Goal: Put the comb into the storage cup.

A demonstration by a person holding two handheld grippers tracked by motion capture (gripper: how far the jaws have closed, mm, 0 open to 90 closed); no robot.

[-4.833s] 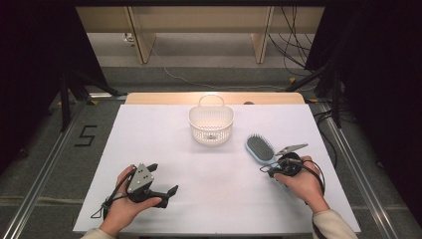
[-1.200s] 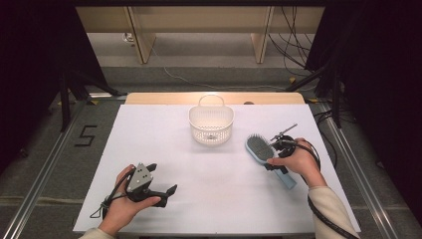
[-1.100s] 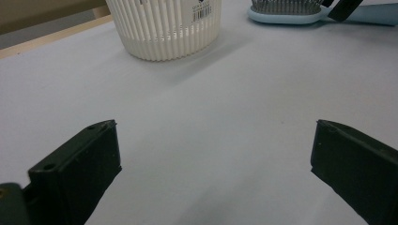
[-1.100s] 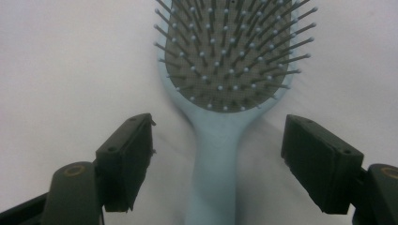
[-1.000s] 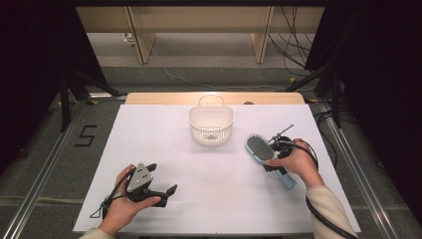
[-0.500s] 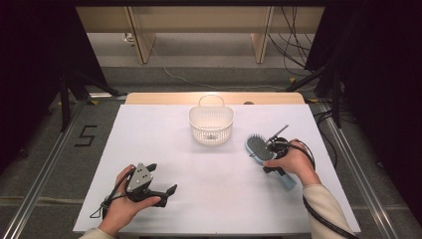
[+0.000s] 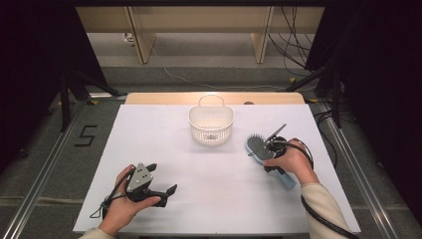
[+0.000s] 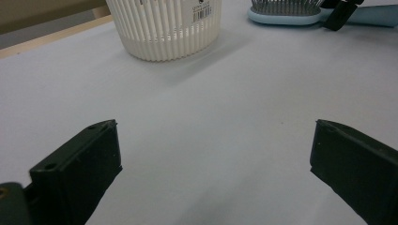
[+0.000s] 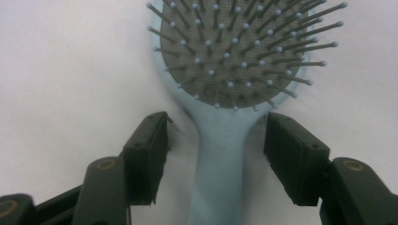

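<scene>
Hairbrush (image 9: 220, 140) neck between closing, untouching jaws (right gripper view).

Between the jaws of the right gripper (image 9: 213, 154) lies a hairbrush (image 9: 220, 140) of smooth, pale blue plastic with a matt grey bristle pad. Ahead of the left gripper (image 8: 211, 173), the basket (image 8: 164, 28) is ribbed cream plastic. The table (image 7: 224, 199) looks matt white.
</scene>
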